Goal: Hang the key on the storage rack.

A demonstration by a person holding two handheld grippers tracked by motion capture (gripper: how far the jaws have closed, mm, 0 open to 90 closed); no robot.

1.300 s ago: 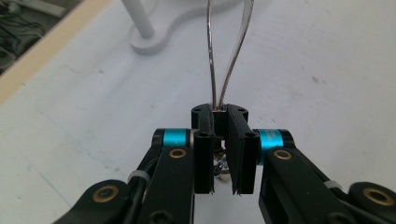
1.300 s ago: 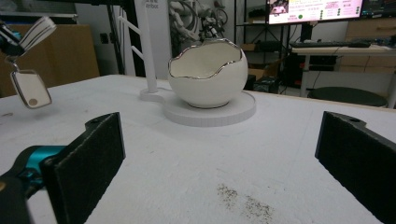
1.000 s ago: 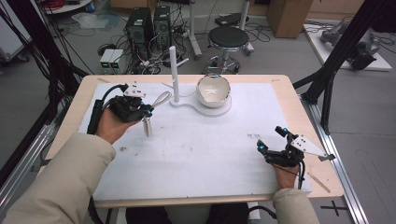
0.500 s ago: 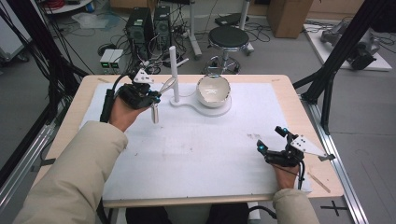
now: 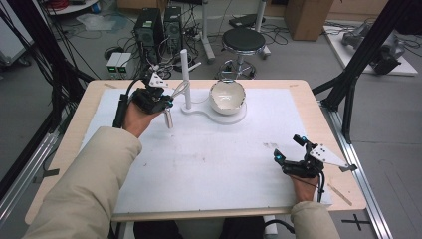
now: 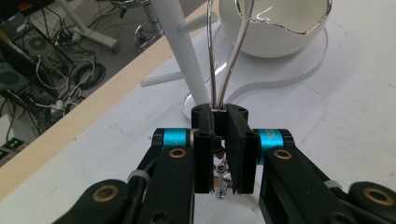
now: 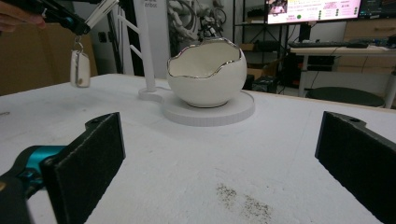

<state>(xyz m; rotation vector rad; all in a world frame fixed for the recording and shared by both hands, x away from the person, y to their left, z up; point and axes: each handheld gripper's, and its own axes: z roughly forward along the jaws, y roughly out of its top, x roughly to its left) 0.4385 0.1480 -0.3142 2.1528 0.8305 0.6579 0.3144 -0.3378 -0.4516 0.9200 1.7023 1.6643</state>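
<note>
My left gripper [image 5: 161,101] is shut on a thin silver wire loop [image 6: 225,70] that rises from its jaws toward the stand. A small silver fob [image 5: 169,119] dangles on a short chain below the gripper, just above the table; it also hangs at the upper left of the right gripper view as the fob [image 7: 80,68]. The white stand's post [image 5: 185,74] with short side pegs is right beside the loop. A white egg-shaped bowl [image 5: 227,97] with a silver jagged rim sits on the same white base. My right gripper [image 5: 288,148] rests open near the table's right front, holding nothing.
A white mat [image 5: 209,159] covers the wooden table, with a dark smudge [image 7: 243,198] in front of the right gripper. A wooden stick [image 5: 341,193] lies at the right front edge. Beyond the table stand a stool [image 5: 243,41], computer towers and cables.
My left gripper has lifted and moved right and away from me, carrying the loop and fob from the left of the mat up to the stand's post. The right gripper stayed put.
</note>
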